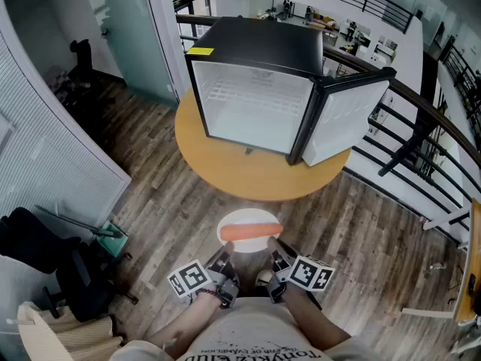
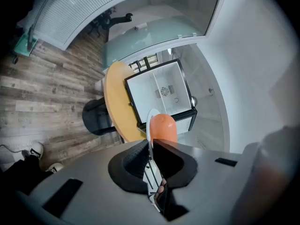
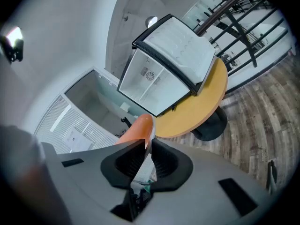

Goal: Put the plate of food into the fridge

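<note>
We see a round tan surface [image 1: 225,173] on a black pedestal base [image 3: 211,125], standing on grey-brown wood plank floor [image 1: 165,201]. A black metal railing [image 1: 421,104] curves round the right side, and there's an office area with desks [image 1: 361,36] beyond it, too small to detail. A frosted glass partition [image 1: 135,28] stands behind the surface at left. A white slatted wall [image 1: 52,149] runs along the left edge. There's a black office chair [image 1: 45,262] at lower left, with a teal object [image 1: 113,232] on the floor just beside it; we can't tell what it is.
</note>
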Motion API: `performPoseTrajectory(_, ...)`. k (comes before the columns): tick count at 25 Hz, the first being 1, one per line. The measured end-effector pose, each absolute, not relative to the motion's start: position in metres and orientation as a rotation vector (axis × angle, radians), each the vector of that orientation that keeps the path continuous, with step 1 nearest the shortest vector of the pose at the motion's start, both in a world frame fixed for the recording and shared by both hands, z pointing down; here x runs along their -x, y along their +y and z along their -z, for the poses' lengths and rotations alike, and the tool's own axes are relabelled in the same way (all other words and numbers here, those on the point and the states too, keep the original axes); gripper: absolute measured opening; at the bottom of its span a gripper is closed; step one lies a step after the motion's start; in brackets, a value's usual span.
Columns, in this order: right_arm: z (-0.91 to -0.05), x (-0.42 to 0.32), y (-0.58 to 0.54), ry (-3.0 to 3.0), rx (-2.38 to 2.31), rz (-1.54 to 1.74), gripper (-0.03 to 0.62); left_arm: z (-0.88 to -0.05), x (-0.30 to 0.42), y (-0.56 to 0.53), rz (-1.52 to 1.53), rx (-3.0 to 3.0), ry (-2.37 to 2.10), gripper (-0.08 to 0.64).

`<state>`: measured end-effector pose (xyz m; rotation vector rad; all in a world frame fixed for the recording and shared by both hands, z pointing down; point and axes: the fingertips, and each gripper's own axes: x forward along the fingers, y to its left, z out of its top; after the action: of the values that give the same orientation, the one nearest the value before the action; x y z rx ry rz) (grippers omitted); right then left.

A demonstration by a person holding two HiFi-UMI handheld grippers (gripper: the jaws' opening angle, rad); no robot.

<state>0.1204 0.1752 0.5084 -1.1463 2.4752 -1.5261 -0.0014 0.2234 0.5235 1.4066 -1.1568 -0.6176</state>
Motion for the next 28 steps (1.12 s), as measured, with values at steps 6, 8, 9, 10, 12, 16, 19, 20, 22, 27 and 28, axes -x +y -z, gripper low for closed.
performPoseTrajectory(6,-0.507,-0.123,0.171,2.470,1.151,1.518,0.063,-0.521,0.000,0.218,0.606,-1.423,-1.157,0.044)
performPoseTrajectory(8,-0.506,-0.123,0.171,2.467,1.151,1.518,0.063,-0.520,-0.001,0.218,0.611,-1.418,-1.149,0.044)
performPoseTrajectory(9,-0.506,-0.123,0.171,2.465,1.153,1.518,0.063,-0.520,-0.001,0.218,0.610,-1.419,-1.148,0.044)
performPoseTrajectory(10,-0.505,-0.124,0.171,2.464,1.154,1.518,0.063,-0.519,-0.001,0.218,0.608,-1.420,-1.148,0.044)
performPoseTrajectory(12,-0.507,-0.124,0.171,2.459,1.153,1.522,0.063,-0.520,-0.001,0.217,0.595,-1.430,-1.155,0.044)
performPoseTrajectory(16,-0.509,-0.124,0.172,2.438,1.128,1.541,0.063,-0.521,0.001,0.217,0.573,-1.446,-1.170,0.044)
performPoseTrajectory(19,-0.511,-0.123,0.172,2.430,1.120,1.557,0.063,-0.521,0.000,0.218,0.583,-1.429,-1.160,0.044)
performPoseTrajectory(20,-0.512,-0.122,0.173,2.430,1.117,1.561,0.063,-0.522,0.001,0.219,0.583,-1.429,-1.161,0.044)
performPoseTrajectory(22,-0.513,-0.120,0.174,2.440,1.116,1.565,0.063,-0.523,0.002,0.220,0.580,-1.427,-1.165,0.044)
performPoseTrajectory(27,-0.515,-0.115,0.176,2.439,1.125,1.567,0.063,-0.525,0.009,0.222,0.570,-1.427,-1.165,0.044)
performPoseTrajectory(28,-0.515,-0.113,0.177,2.435,1.129,1.568,0.063,-0.525,0.011,0.222,0.565,-1.429,-1.164,0.044)
